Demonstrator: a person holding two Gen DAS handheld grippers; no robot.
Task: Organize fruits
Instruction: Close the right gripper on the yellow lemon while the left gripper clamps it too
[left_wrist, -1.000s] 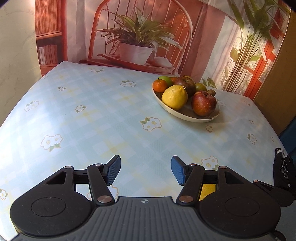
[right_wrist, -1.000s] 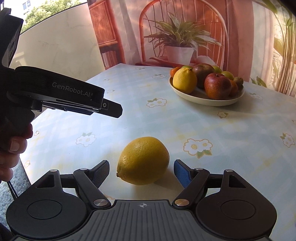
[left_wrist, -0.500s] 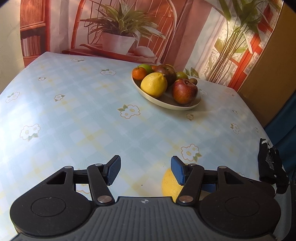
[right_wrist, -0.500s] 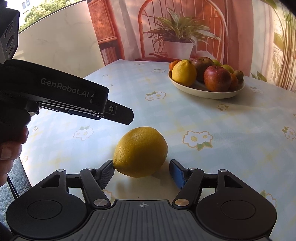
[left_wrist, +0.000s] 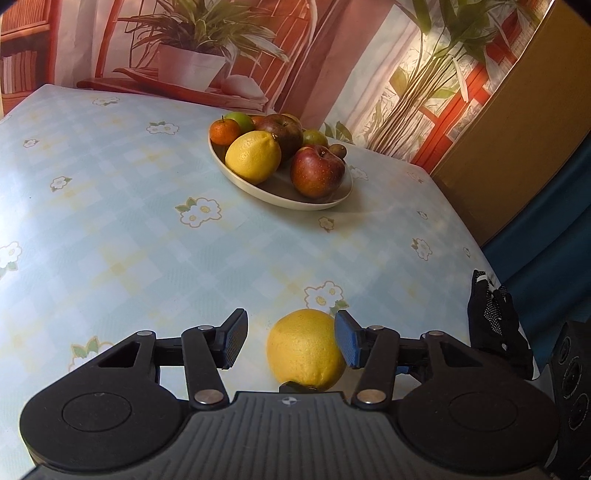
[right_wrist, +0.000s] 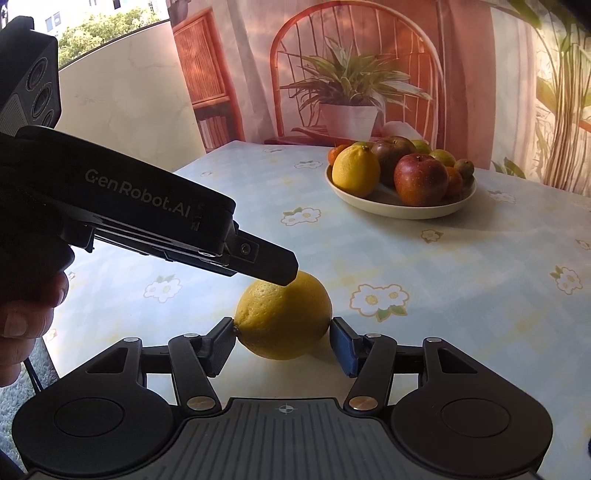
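A loose yellow lemon (right_wrist: 283, 319) lies on the flowered tablecloth, near the table's front edge. My right gripper (right_wrist: 282, 345) is around it, its left pad touching the lemon's tip, its right pad just beside it. My left gripper (left_wrist: 290, 341) is open above the lemon (left_wrist: 304, 350), which sits close to its right pad; its body (right_wrist: 122, 206) hangs over the lemon in the right wrist view. A cream plate (left_wrist: 258, 190) farther back holds another lemon (left_wrist: 253, 157), red apples (left_wrist: 317, 171), an orange and green fruits; the plate also shows in the right wrist view (right_wrist: 399, 206).
A printed backdrop with a potted plant and chair stands behind the table (left_wrist: 192, 62). The table's right edge (left_wrist: 469, 236) drops to a blue and tan area. A gloved hand (left_wrist: 495, 325) holds the right gripper at the right.
My left gripper swung right and came over the loose lemon. My right gripper narrowed around the lemon, its left pad now touching it.
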